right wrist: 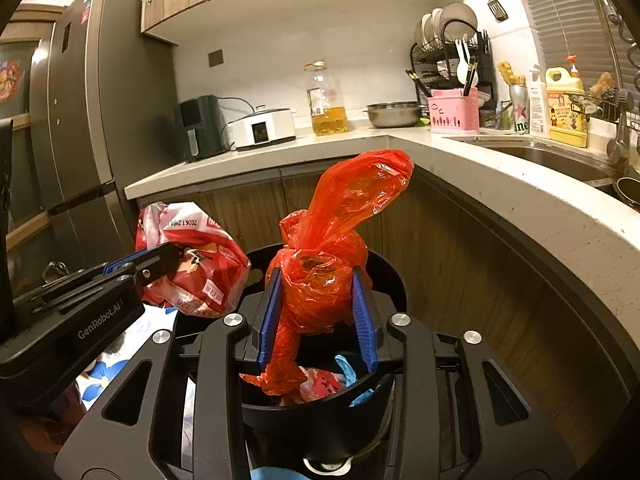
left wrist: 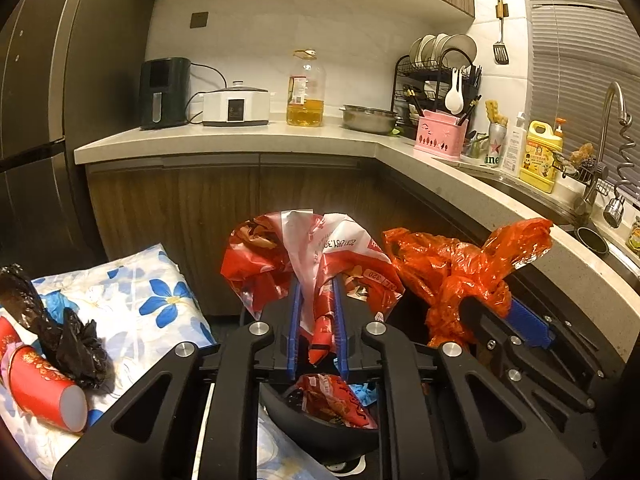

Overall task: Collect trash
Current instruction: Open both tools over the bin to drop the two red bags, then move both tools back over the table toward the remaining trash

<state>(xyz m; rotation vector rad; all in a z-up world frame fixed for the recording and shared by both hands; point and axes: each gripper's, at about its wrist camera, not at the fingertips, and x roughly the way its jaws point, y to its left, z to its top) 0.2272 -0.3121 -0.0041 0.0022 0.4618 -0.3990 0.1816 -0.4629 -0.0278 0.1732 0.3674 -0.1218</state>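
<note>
Deposit step in hand — left tongs [left wrist: 316, 312] clenched on wrapper [left wrist: 308, 256], right tongs [right wrist: 316, 312] on red bag [right wrist: 332, 248], above bin [right wrist: 320, 420] — release next.

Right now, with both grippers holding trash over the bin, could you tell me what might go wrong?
1. The orange bag is bulky and sticks out well above the right gripper; on release it could catch on the bin rim and tip out.
2. The red and white wrapper in the left gripper hangs near the bin's edge and may fall onto the floral cloth instead.
3. The grippers are close together and could bump.
</note>
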